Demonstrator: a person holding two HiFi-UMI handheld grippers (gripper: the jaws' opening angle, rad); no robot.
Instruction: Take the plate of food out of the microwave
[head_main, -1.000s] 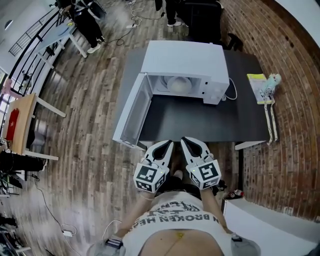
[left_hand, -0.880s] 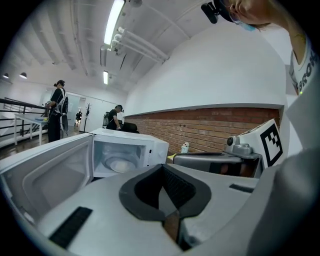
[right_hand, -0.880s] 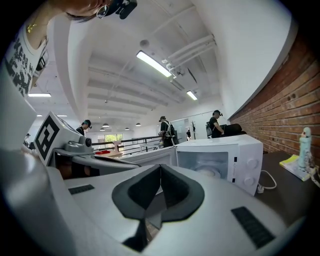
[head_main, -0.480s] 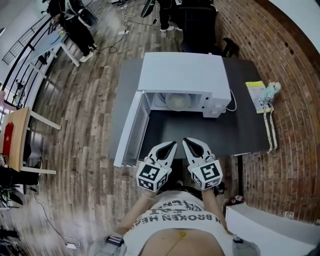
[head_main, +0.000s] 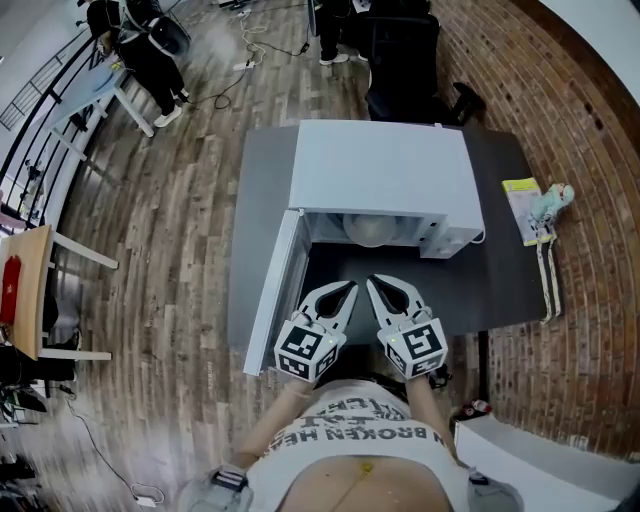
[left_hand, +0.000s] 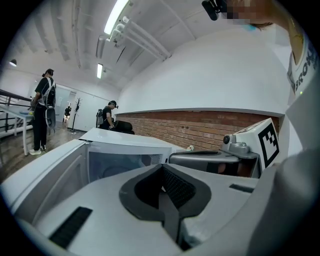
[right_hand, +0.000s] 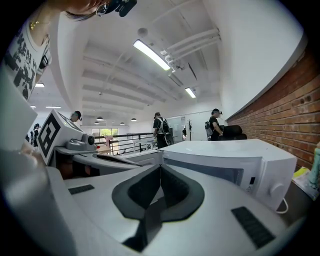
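Since a sec ago the microwave (head_main: 385, 165) sits nearer and more central in head view, and the open door (head_main: 272, 290) reaches further down the frame. Both grippers are side by side near the body as before. Head view: the microwave stands on a dark table (head_main: 495, 285), door swung out to the left. The plate of food (head_main: 370, 230) is inside the cavity, a pale rounded shape just behind the front edge. Left gripper (head_main: 348, 288) and right gripper (head_main: 375, 283) point at the opening w/ tips short of it, touching nothing. Each carries a marker cube (head_main: 303, 352). A yellow-green booklet (head_main: 522, 205) and a small toy figure (head_main: 553, 200) lie at the table's right edge. Shirt print reads "BROKEN"; the rest is cut off. Left gripper view: jaws fully together, nothing between them. Beyond them is the open cavity, contents too dim to make out, and the right gripper alongside. A brick wall (left_hand: 200, 132) runs behind. Right gripper view: jaws also pressed together, empty. The microwave's front shows a knob (right_hand: 274, 189) on the control panel. No readable labels there. People (right_hand: 160, 131) stand far back in the room.
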